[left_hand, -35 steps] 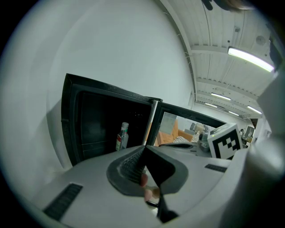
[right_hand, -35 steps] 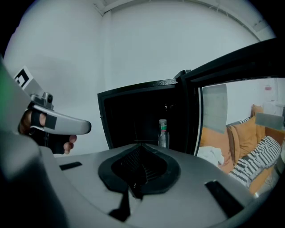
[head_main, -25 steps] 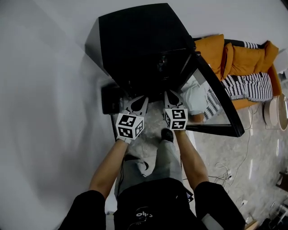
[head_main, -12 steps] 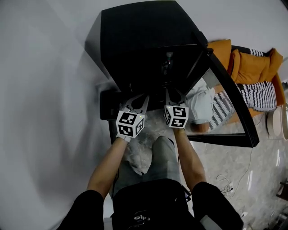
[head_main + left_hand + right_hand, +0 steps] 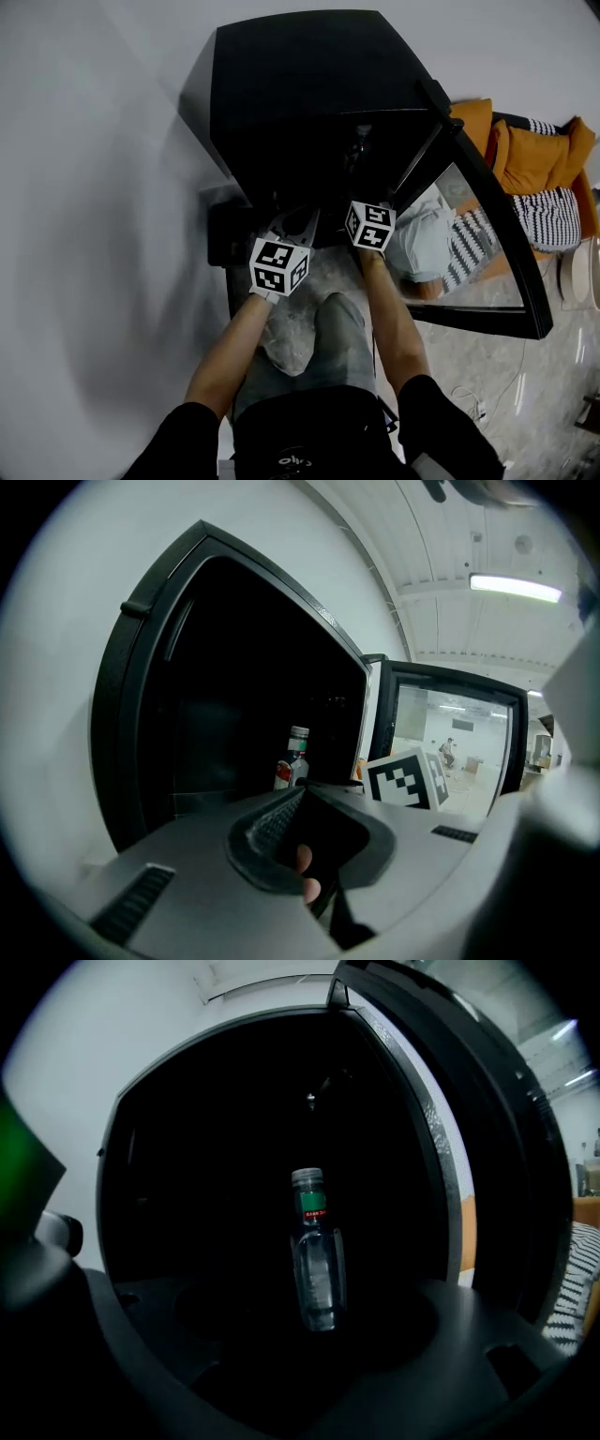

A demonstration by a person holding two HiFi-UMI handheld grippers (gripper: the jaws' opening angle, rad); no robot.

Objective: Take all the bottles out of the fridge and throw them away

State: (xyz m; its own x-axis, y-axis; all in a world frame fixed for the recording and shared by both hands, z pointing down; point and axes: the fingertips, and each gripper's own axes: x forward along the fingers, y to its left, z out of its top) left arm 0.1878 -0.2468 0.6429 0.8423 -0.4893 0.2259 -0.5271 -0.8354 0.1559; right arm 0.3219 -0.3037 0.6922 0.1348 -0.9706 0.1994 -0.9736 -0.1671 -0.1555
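Observation:
The black fridge (image 5: 281,84) stands open, its glass door (image 5: 487,234) swung out to the right. In the right gripper view a clear bottle (image 5: 317,1251) with a green-and-red neck band stands upright in the dark interior. My right gripper (image 5: 309,1335) points straight at it, jaws opening wide, and the pads do not touch it. In the head view the right gripper (image 5: 367,201) reaches into the fridge mouth. My left gripper (image 5: 298,221) hovers at the fridge's lower front edge, shut and empty. In the left gripper view the left gripper (image 5: 302,789) faces the bottle (image 5: 293,761).
An orange sofa (image 5: 525,155) with a striped cushion (image 5: 548,216) sits behind the door on the right. A pale crinkled bag (image 5: 286,337) lies on the floor by the person's legs. A low black box (image 5: 220,234) sits left of the fridge.
Both grippers have moved forward to the fridge, the right one into its opening. The glass door stands wider than before.

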